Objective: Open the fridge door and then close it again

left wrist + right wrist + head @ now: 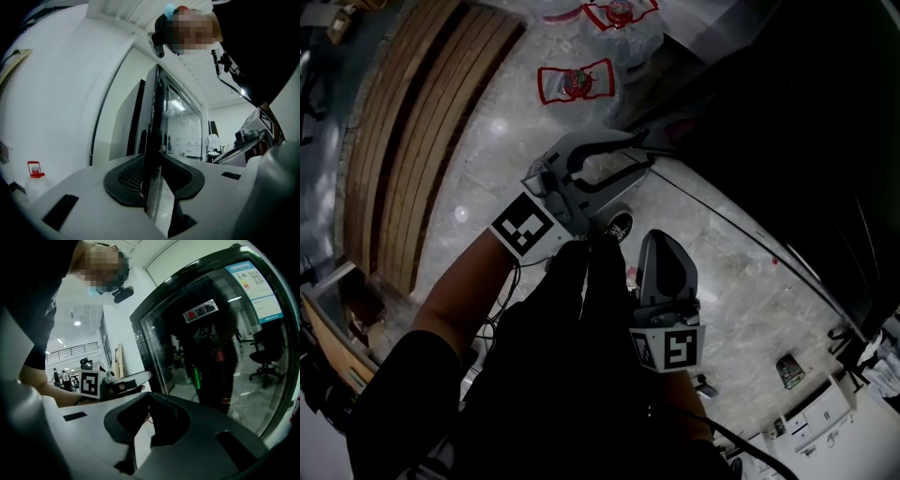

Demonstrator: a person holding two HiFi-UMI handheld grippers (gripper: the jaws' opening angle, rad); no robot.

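Marble floor (487, 159); left gripper (152, 159) jaws clamp fridge door (157, 108) edge.

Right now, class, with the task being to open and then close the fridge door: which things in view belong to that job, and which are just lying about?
Part of the job:
fridge door
left gripper, jaws on the door's edge

Just lying about:
water bottles on the floor
wooden slats
right gripper, shut, empty, idle
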